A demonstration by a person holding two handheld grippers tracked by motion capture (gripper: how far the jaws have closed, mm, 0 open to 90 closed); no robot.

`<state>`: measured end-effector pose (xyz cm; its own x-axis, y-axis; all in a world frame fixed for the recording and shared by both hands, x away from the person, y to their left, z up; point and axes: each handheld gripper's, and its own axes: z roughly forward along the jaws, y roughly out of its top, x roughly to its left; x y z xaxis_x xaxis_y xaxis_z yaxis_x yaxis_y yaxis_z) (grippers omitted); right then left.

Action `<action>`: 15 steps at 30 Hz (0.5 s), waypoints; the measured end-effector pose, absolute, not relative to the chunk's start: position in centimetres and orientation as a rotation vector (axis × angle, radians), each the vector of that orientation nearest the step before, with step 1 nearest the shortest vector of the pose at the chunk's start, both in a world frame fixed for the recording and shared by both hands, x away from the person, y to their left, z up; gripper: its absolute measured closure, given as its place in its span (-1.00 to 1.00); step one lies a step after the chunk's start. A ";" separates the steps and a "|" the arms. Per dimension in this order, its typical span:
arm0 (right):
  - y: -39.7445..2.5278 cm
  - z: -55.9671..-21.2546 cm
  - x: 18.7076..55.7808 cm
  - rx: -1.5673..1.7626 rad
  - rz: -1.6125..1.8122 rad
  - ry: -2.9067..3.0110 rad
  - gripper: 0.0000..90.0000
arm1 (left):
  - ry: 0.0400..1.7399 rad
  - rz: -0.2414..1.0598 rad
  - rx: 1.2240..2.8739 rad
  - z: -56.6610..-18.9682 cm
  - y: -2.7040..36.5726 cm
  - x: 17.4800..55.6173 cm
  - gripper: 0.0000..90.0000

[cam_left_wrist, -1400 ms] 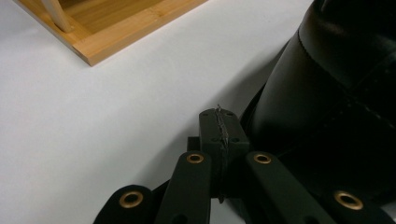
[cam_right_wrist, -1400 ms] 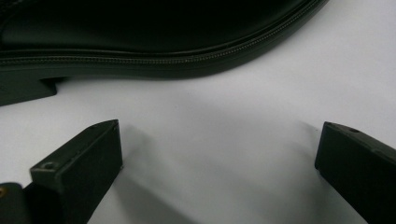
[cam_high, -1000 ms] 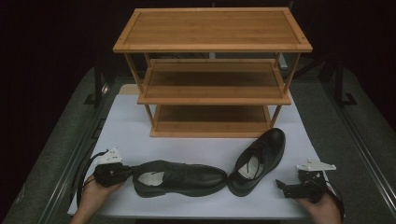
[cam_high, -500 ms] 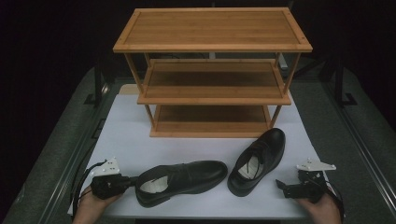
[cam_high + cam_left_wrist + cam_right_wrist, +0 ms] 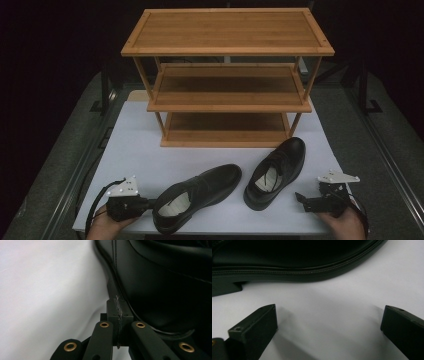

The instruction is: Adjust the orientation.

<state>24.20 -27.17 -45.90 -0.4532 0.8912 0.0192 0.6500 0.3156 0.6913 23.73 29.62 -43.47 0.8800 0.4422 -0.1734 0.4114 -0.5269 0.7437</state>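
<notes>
Two black leather shoes lie on a white mat (image 5: 135,155). The left shoe (image 5: 197,195) points up and right, its heel at the mat's front edge. My left gripper (image 5: 147,204) sits at that heel, jaws pressed together against the shoe's back (image 5: 162,285); in the left gripper view the gripper (image 5: 117,307) shows no gap. The right shoe (image 5: 277,170) lies toe-up toward the rack. My right gripper (image 5: 300,199) is just right of its heel, open, with bare mat between its jaws (image 5: 329,322) and the shoe's sole edge (image 5: 287,255) ahead.
A three-tier wooden shoe rack (image 5: 227,75) stands at the back of the mat, its shelves bare. Grey table surface and metal rails (image 5: 385,150) flank the mat. A hand holds each gripper at the bottom edge.
The left gripper has drawn back toward the front-left corner, and the left shoe's heel came with it, so the shoe now lies diagonally. The right gripper and right shoe have stayed put.
</notes>
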 end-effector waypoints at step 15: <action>-27.2 -45.9 24.2 1.374 0.907 2.221 -0.99 | 0.551 -0.029 2.188 -43.7 27.7 23.8 1.00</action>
